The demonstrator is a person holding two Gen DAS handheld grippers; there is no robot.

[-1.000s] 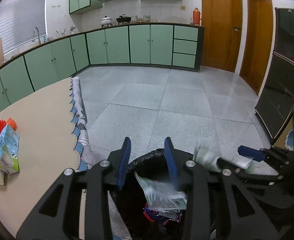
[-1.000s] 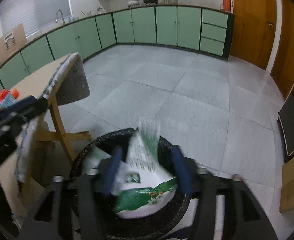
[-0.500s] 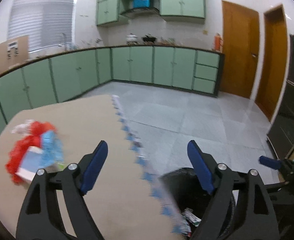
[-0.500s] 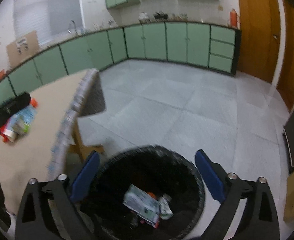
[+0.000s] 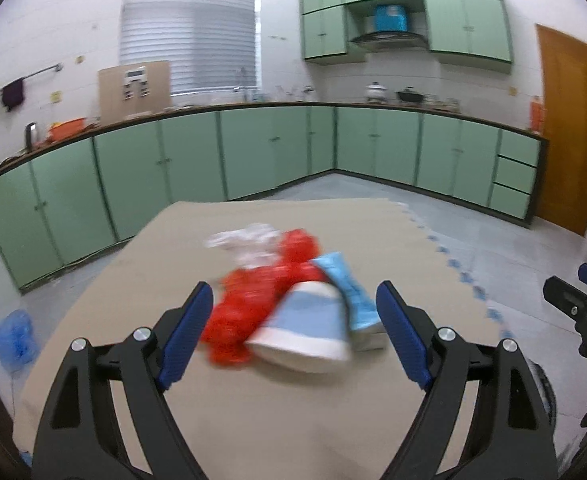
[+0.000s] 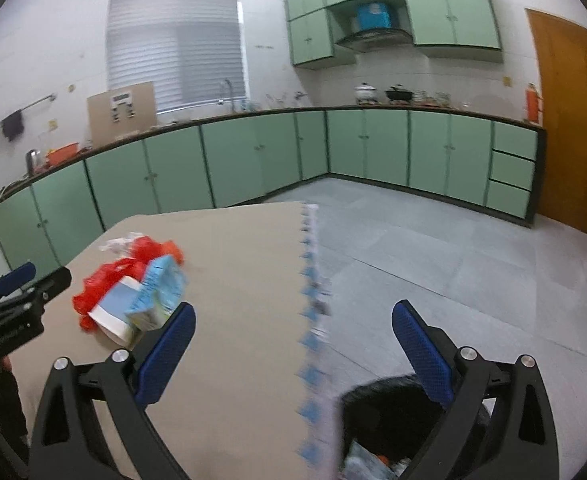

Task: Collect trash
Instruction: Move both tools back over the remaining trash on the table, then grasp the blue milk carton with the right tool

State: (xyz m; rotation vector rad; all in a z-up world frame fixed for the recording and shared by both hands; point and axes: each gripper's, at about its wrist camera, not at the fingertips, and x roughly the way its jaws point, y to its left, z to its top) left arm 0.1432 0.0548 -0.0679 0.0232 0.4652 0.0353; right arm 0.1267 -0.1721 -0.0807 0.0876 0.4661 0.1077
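A pile of trash lies on the beige table (image 5: 253,420): a red plastic bag (image 5: 249,304), a blue-and-white paper cup (image 5: 309,332) on its side, a light blue carton (image 5: 349,292) and a crumpled clear wrapper (image 5: 245,240). My left gripper (image 5: 293,332) is open and empty, its jaws wide on either side of the pile, just short of it. My right gripper (image 6: 293,356) is open and empty, above the table's right edge; the carton (image 6: 159,292) and the cup (image 6: 115,312) lie to its left. The black-lined bin (image 6: 393,408) with wrappers inside sits below it.
Green cabinets (image 6: 253,160) run along the far walls. The table edge has a blue scalloped trim (image 6: 309,320). Grey tiled floor (image 6: 453,264) lies to the right, with wooden doors (image 6: 565,120) beyond. A blue bag (image 5: 13,340) lies on the floor at left.
Both grippers dropped their wrappers into the bin and opened. They have swung left and up from the bin; the left one now faces the trash pile on the table.
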